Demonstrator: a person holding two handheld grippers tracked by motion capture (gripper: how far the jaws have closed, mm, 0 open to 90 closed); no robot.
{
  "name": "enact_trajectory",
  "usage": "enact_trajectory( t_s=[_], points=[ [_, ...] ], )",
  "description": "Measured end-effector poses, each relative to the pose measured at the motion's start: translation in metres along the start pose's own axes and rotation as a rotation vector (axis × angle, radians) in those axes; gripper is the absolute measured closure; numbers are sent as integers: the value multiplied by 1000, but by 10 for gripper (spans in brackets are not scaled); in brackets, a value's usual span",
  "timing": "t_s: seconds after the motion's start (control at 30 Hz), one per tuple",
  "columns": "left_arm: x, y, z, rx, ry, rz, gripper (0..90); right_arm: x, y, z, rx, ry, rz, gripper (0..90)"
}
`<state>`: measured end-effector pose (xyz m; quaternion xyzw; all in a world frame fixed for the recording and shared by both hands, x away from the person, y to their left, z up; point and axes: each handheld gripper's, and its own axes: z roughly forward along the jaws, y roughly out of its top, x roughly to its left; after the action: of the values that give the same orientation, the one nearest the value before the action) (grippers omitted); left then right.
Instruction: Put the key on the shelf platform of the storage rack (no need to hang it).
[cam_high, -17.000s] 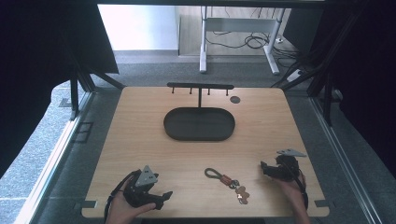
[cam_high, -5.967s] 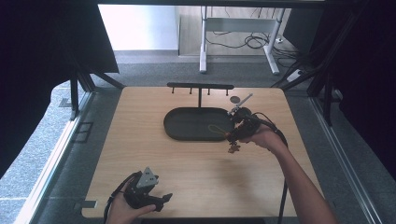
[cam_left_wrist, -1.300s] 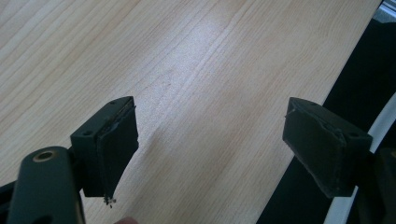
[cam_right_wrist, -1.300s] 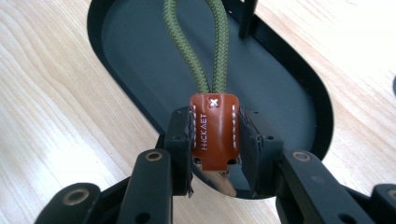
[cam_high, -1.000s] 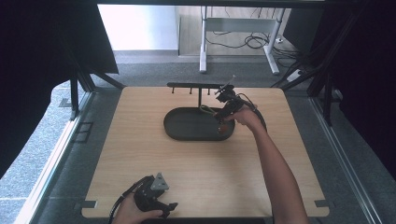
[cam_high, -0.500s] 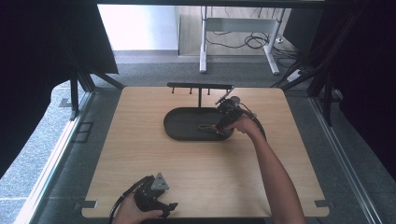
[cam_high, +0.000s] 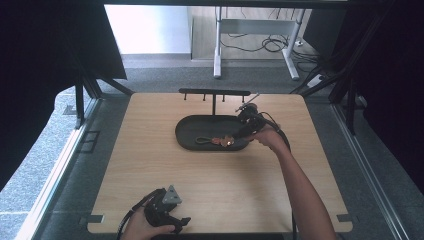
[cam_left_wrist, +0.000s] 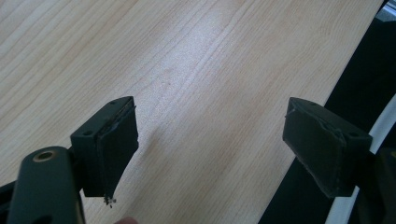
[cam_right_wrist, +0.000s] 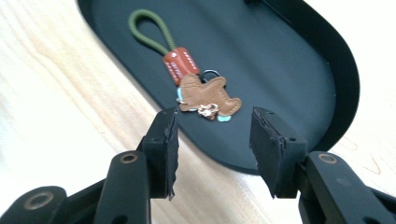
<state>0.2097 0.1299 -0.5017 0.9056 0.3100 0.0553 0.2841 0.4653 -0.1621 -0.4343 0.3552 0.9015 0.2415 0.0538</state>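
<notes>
The keychain with green cord loop, orange tag and brown leather charm (cam_right_wrist: 201, 91) lies in the black oval tray (cam_high: 190, 136) on the pale wooden counter (cam_high: 215, 185). The right tool (cam_right_wrist: 212, 140) hangs just above it, jaws parted and empty; this looks like a placement just finished, so the next move is probably a clean retreat. The left tool (cam_left_wrist: 210, 140) rests released at the counter's near edge.

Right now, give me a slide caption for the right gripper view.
Open right gripper poised above a keychain lying in the black oval tray on the wooden table.

Keychain (cam_right_wrist: 201, 88) in tray (cam_high: 187, 135), rack (cam_high: 214, 93) behind tray, tray mid-table (cam_high: 150, 165), left claw (cam_high: 167, 216) at near edge
</notes>
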Motion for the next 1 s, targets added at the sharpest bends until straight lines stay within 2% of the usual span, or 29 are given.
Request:
enact_trajectory(
  t_s=[0.23, 0.47, 0.7, 1.0],
  points=[
    [-1, 1, -1, -7, 6, -2, 187, 10, -15, -22, -73, 15, -10, 507],
    [0, 0, -2, -7, 9, -4, 187, 17, -43, -39, -128, 18, -21, 482],
    [1, 0, -3, -12, 15, -8, 187, 19, -82, -52, -177, 13, 13, 473],
    [2, -1, -3, -15, 18, -17, 188, 22, -145, -60, -248, -14, 58, 466]
  ],
)
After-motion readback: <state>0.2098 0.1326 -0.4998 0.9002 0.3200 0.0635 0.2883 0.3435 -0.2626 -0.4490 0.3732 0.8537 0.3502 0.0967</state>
